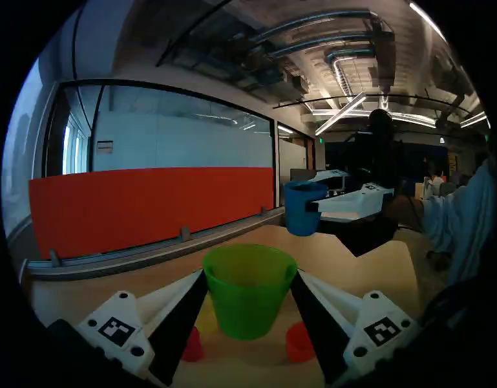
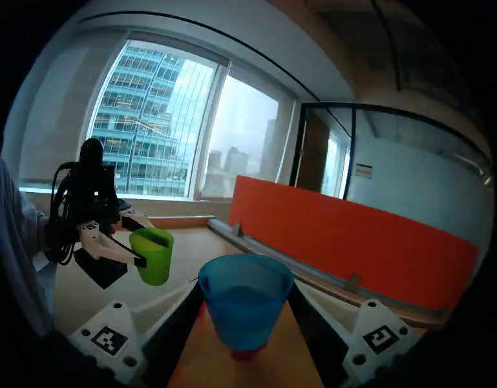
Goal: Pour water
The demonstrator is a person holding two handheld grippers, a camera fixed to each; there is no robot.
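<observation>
The green cup [image 1: 249, 294] is smooth plastic, round and tapered, wider at the rim. It stands upright, pinched at its sides by the left gripper [image 1: 248, 278], whose two fingers are parted only as far as the cup's wall lets them. The blue cup [image 2: 245, 304] has the same tapered shape and glossy plastic. The right gripper [image 2: 245, 288] clamps it the same way, both fingers against its wall, over the pale wooden table [image 2: 190, 249]. Whether either cup holds water cannot be told. The left gripper view shows the blue cup farther off, near the orange panel [image 1: 151, 204], with a light sleeve [image 1: 465, 223] at the right. Ceiling pipes [image 1: 326, 39] and strip lights [image 1: 342, 113] run overhead, and small red pieces [image 1: 300, 341] and a yellow piece [image 1: 208, 318] lie on the table under the green cup. The right gripper view shows a tall window [image 2: 154, 129] with towers beyond, and the green cup off to the left, well apart from the blue one. The fingers are white with black inner faces and carry square black-and-white markers [image 2: 110, 339].
</observation>
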